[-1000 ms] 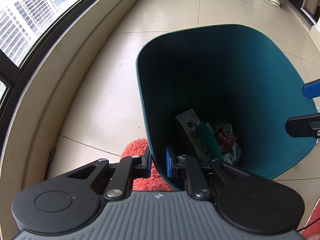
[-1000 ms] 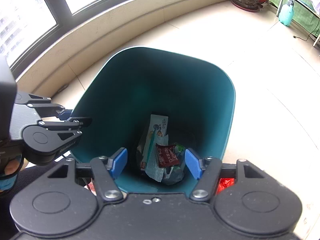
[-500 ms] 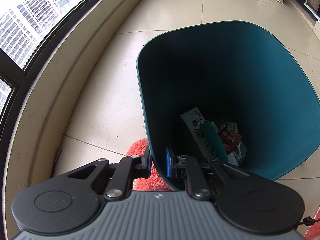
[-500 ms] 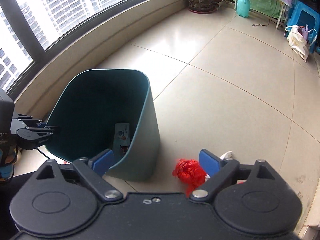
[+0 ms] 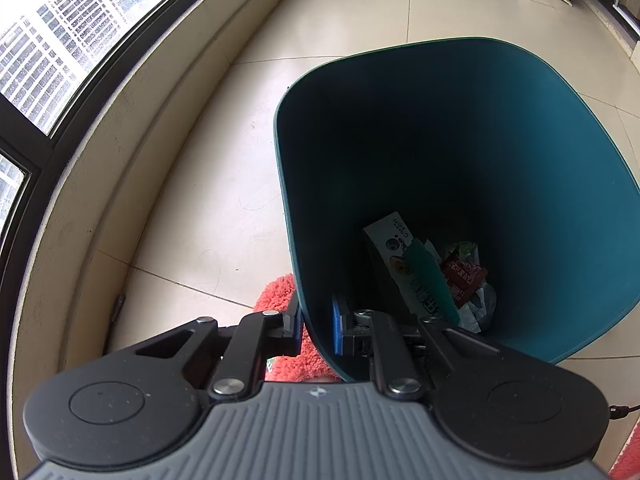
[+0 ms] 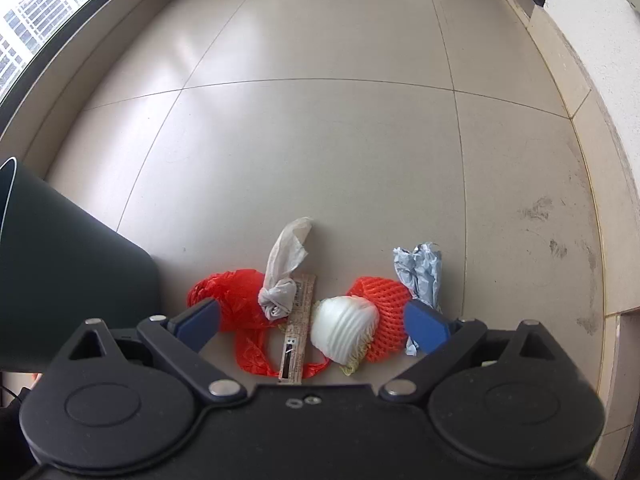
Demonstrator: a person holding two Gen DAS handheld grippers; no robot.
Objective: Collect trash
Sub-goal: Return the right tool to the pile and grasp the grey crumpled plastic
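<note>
Left gripper (image 5: 316, 326): I'm pinching the teal plastic bin's (image 5: 520, 128) near wall, lower centre.
Right gripper (image 6: 312, 322): I'm spreading its jaws, nothing between the pads, over the crumpled red plastic bag (image 6: 232, 296), lower centre.
Handling: it looks light and soft; I'd pinch its bunched middle.

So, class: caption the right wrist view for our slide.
Right gripper, jaws opening, above floor trash: red plastic bag, white foam net, orange net.
</note>
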